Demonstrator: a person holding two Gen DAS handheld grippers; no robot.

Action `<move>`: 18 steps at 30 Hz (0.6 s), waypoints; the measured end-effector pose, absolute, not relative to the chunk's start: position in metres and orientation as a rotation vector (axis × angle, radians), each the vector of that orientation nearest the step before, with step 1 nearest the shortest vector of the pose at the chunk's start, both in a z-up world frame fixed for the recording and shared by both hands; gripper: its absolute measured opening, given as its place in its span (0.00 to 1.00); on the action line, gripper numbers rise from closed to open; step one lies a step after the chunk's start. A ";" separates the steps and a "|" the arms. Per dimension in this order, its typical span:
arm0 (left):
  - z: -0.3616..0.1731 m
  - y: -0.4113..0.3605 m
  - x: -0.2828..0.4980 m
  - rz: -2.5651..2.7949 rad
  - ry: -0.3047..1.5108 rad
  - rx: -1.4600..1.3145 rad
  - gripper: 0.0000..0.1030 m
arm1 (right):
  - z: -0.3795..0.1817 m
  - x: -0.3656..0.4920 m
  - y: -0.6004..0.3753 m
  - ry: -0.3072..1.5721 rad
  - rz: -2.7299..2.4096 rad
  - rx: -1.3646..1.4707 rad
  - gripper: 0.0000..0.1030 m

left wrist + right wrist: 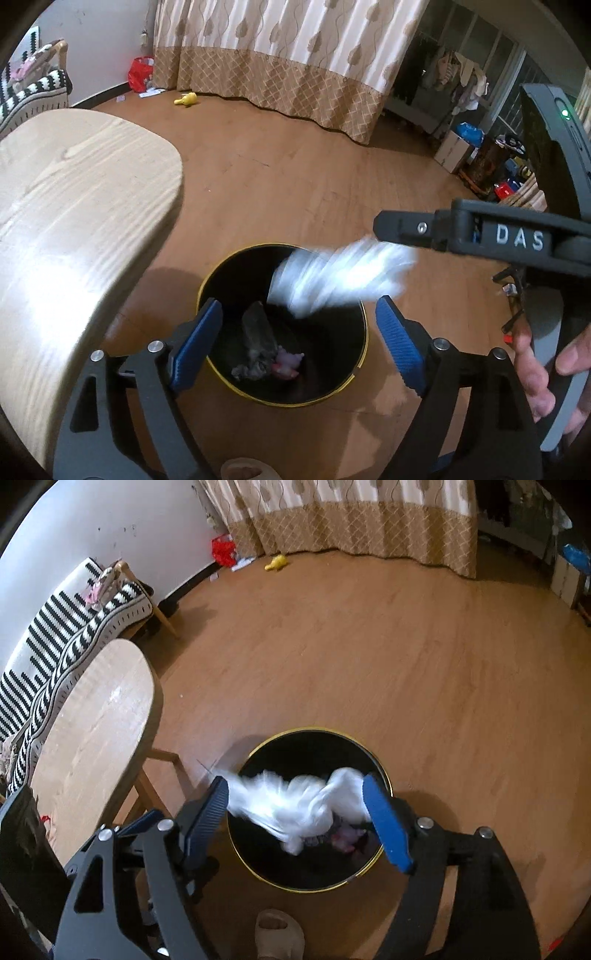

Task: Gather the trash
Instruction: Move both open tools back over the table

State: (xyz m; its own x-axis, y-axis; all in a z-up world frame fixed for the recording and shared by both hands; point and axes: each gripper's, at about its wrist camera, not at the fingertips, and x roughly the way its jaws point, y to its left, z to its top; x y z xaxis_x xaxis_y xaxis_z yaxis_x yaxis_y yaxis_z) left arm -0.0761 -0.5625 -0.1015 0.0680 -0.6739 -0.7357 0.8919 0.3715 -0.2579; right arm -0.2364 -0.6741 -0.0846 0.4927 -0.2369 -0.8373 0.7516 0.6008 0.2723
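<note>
Wooden bench [74,206], left of bin. Black gold-rimmed bin [360,354] on floor, grey and pink scraps at bottom. White tissue wad [295,805], blurred, over bin mouth; likely light, soft, crushable, best pinched mid-bulk. Right tool [299,823], tilted down, jaws apart around wad. Left tool [295,343], tilted down, jaws wide, empty.

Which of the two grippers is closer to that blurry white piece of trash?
Right. The white trash sits between the right gripper's open fingers, over the black bin. The left gripper, also open, hangs over the bin with the trash just beyond its fingertips.
</note>
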 end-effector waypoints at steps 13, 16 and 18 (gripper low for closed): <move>-0.006 -0.420 -0.057 -1.091 0.769 0.219 0.89 | -0.030 -0.178 -0.604 0.771 -0.508 0.598 0.75; 0.018 -0.358 -0.044 -0.988 0.713 0.219 0.90 | -0.019 -0.140 -0.559 0.778 -0.402 0.555 0.75; 0.029 -0.319 -0.034 -0.906 0.684 0.216 0.92 | -0.013 -0.116 -0.531 0.790 -0.333 0.529 0.75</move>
